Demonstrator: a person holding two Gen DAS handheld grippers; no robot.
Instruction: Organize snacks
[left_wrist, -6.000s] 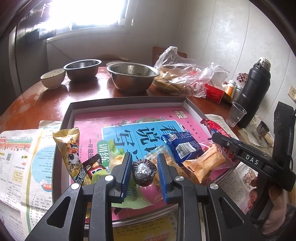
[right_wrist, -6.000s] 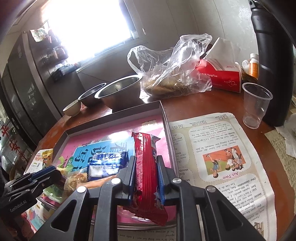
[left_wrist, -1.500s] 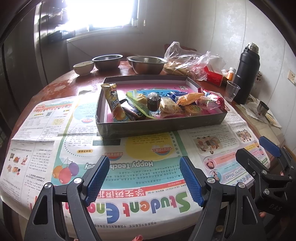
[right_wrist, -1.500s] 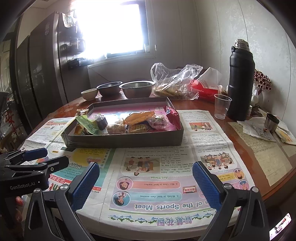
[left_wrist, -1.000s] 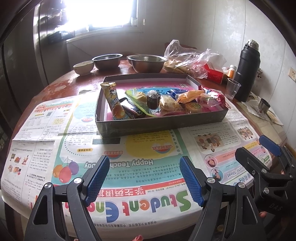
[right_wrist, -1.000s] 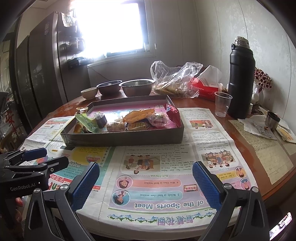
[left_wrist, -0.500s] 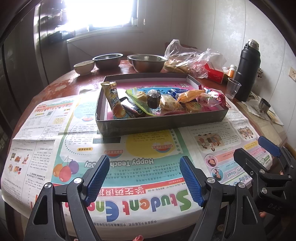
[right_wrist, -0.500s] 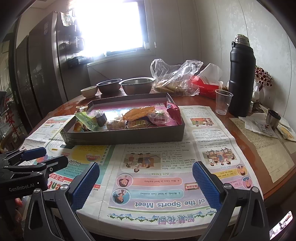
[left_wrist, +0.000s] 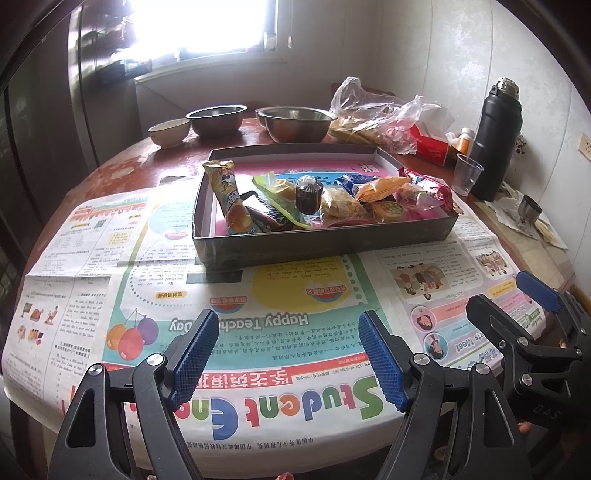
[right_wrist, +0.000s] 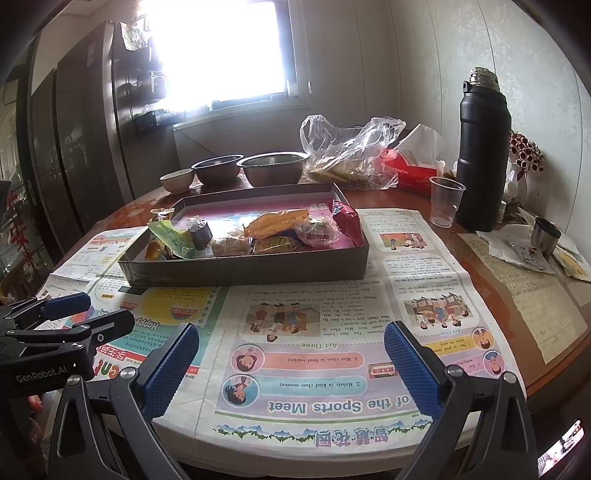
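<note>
We hold the left gripper (left_wrist: 288, 354) and the right gripper (right_wrist: 291, 365) above the newspaper (left_wrist: 295, 314) at the near tabletop edge, both with jaws spread wide and empty. The snacks (left_wrist: 332, 203) lie together in the box (left_wrist: 325, 243), which stands on the newspaper, well apart from both grippers.

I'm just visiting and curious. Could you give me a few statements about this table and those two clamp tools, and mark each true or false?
1. The snack packets lie inside the shallow dark cardboard tray. True.
2. The left gripper is clamped on a snack. False: its blue fingers stand wide apart, holding nothing.
3. The right gripper is open too. True.
4. The tall black flask stands inside the tray. False: it stands on the table to the tray's right, beside the clear plastic cup.
5. The tray rests on a colourful printed newspaper. True.
</note>
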